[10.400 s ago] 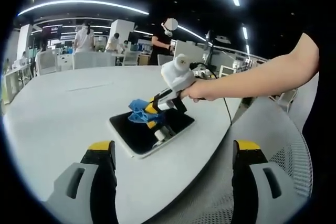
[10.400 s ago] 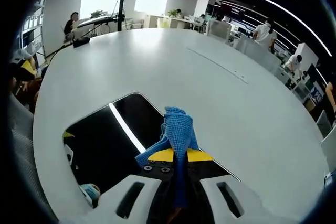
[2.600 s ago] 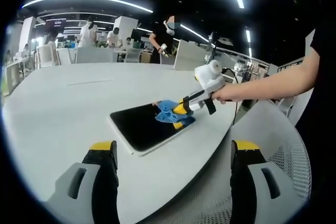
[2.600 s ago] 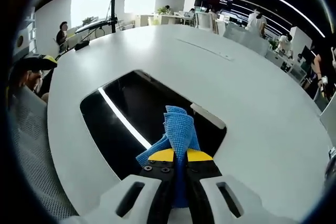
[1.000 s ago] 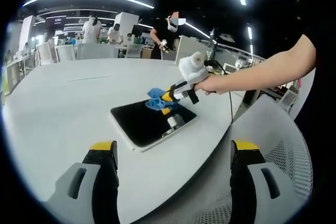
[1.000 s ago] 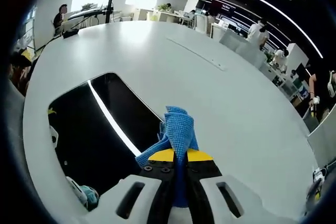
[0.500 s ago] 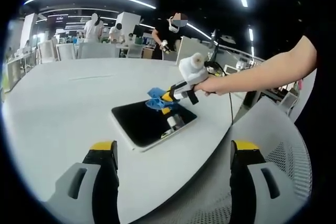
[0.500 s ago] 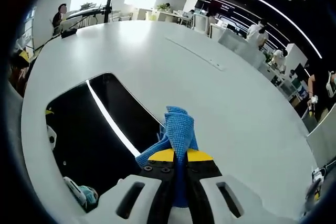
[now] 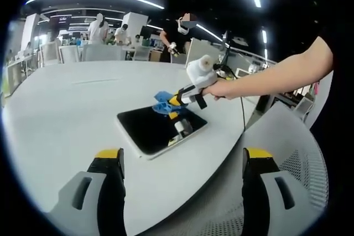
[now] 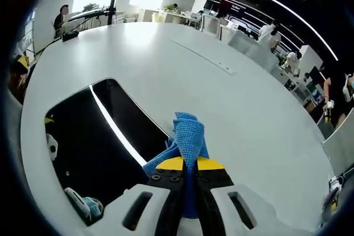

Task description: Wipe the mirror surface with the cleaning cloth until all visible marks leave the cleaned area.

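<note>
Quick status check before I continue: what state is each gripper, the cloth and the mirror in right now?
Right gripper: shut on the blue cloth.
Blue cloth: bunched, pinched between the jaws, at the mirror's far edge.
Mirror: lying flat on the white table, reflecting the gripper and ceiling lights.
Left gripper: open, holding nothing, back from the mirror.

The left gripper has two pale grey plastic jaws, each with a long rounded slot cut through its body, a black inner face and a yellow cap at the tip. The right gripper is built alike: pale grey moulded jaws with oval slots, a black block behind the yellow tips, and small round screws set in that black block. In the left gripper view the right gripper has a white rounded housing above a black handle. The person's forearm is bare, with a black short sleeve at the shoulder.
</note>
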